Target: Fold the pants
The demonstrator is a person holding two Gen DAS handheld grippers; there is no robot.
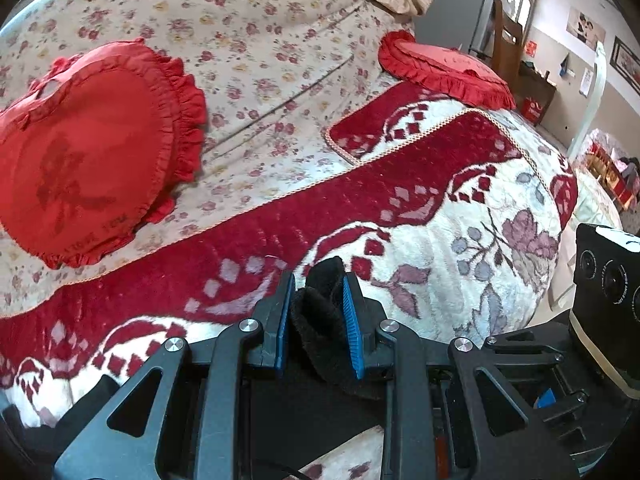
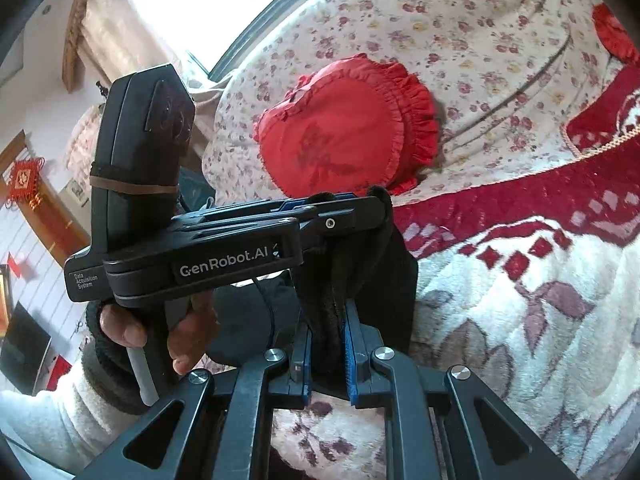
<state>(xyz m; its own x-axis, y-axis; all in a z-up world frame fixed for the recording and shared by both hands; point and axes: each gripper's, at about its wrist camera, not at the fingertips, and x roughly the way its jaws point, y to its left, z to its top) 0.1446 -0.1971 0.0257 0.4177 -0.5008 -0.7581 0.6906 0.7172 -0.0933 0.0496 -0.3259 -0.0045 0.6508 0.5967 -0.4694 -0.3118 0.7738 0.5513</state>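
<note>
- Black pants (image 1: 320,320) are clamped in the left gripper (image 1: 319,292) jaws above a red-and-white floral blanket (image 1: 440,240).
- The same pants are clamped in the right gripper (image 2: 326,340) jaws.

Fuzzy blk pants (image 1: 320,320), plush blanket (image 1: 460,248)

Left gripper (image 1: 318,300) and right gripper (image 2: 326,336) hover close together, jaws clamped; a hand (image 2: 160,332) grips the left handle.

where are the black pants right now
The black pants are pinched in both grippers, held above the red and white blanket on the bed; the heart-shaped red pillow lies beyond, to the left.
</note>
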